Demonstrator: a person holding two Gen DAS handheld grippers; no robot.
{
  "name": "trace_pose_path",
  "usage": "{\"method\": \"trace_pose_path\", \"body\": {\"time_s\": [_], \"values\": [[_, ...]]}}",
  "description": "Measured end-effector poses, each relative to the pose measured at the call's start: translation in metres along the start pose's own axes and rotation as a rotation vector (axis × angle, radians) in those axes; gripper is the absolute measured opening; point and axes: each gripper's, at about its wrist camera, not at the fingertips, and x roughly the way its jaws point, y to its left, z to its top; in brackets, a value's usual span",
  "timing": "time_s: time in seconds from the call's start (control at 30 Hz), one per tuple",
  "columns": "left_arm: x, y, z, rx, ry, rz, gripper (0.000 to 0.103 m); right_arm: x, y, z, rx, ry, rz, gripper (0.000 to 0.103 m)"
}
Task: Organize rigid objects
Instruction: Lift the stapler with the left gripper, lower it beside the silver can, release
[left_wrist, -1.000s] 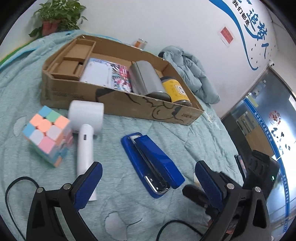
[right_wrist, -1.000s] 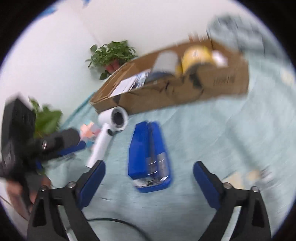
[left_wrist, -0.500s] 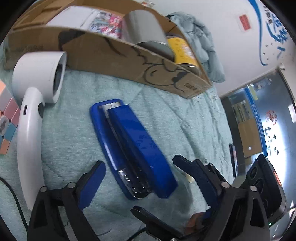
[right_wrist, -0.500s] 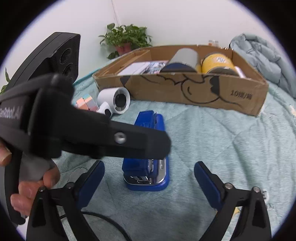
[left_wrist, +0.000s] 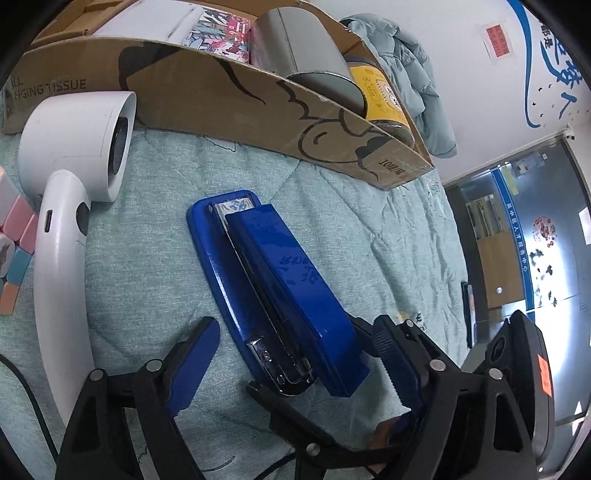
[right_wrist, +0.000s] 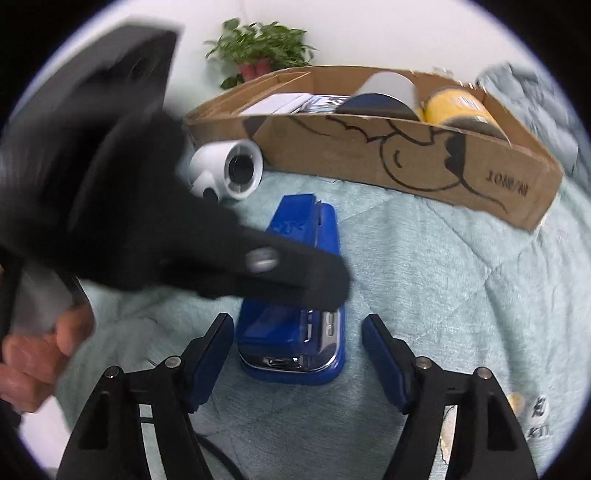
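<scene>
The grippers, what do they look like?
Both the left gripper and the right gripper have black, angular arms with silver rivets and flat blue pads with toothed edges. A black cable trails beneath the right one.

Left gripper (right_wrist: 207, 254): blurred in the right wrist view, hiding the stapler's (right_wrist: 291, 332) middle.
Cube (left_wrist: 13, 251): cut off by the left edge.
Hair dryer (right_wrist: 229, 173): partly hidden.
</scene>
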Motion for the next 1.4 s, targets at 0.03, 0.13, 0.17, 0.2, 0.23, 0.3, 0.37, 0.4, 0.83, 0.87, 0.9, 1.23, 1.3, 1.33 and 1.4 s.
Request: {"method": "trace_pose_path", "body": {"time_s": [0.03,0.13,0.17,0.2,0.23,0.3,0.37,0.4,0.83,0.87,0.9,1.23,1.3,1.33,1.4], "values": [[-0.001,0.0,-0.003,0.009,-0.007,-0.001,0.081,0.001,0.003,-0.001,-0.005,-0.008,-0.007,0.071],[-0.001,-0.001,-0.009,0.03,-0.02,-0.009,0.081,0.001,0.003,-0.003,0.043,-0.019,-0.029,0.059],[-0.001,-0.001,-0.01,0.035,-0.019,-0.01,0.081,0.001,0.003,-0.003,0.062,-0.021,-0.017,0.059],[-0.001,-0.002,-0.01,0.04,-0.019,-0.011,0.08,0.001,0.001,-0.003,0.079,-0.021,-0.014,0.059],[-0.001,-0.003,-0.011,0.041,-0.02,-0.011,0.08,0.001,0.0,-0.002,0.106,-0.021,-0.006,0.059],[0.0,-0.003,-0.012,0.041,-0.021,-0.025,0.078,-0.002,-0.009,-0.002,0.185,-0.015,0.04,0.058],[0.0,-0.003,-0.013,0.04,-0.02,-0.041,0.075,-0.004,-0.022,-0.002,0.294,-0.004,0.116,0.057],[0.0,-0.003,-0.013,0.04,-0.022,-0.04,0.074,-0.004,-0.028,-0.002,0.336,0.002,0.145,0.056],[-0.019,-0.002,-0.018,0.088,-0.084,-0.021,0.064,-0.009,-0.029,0.001,0.333,0.002,0.142,0.037],[-0.02,-0.004,-0.019,0.092,-0.088,-0.021,0.063,-0.009,-0.028,0.003,0.32,-0.008,0.143,0.028],[-0.023,-0.005,-0.02,0.095,-0.095,-0.022,0.063,-0.014,-0.028,0.007,0.306,-0.016,0.151,0.028],[-0.062,-0.006,-0.018,0.103,-0.172,-0.039,0.063,-0.019,-0.008,0.027,0.239,-0.075,0.102,0.028],[-0.073,-0.009,-0.016,0.113,-0.199,-0.037,0.063,-0.031,0.0,0.034,0.212,-0.101,0.093,0.028],[-0.079,-0.011,-0.015,0.119,-0.215,-0.035,0.063,-0.034,0.004,0.042,0.199,-0.112,0.091,0.028],[-0.092,-0.013,-0.01,0.127,-0.243,-0.034,0.063,-0.04,0.009,0.05,0.175,-0.134,0.084,0.028]]}}
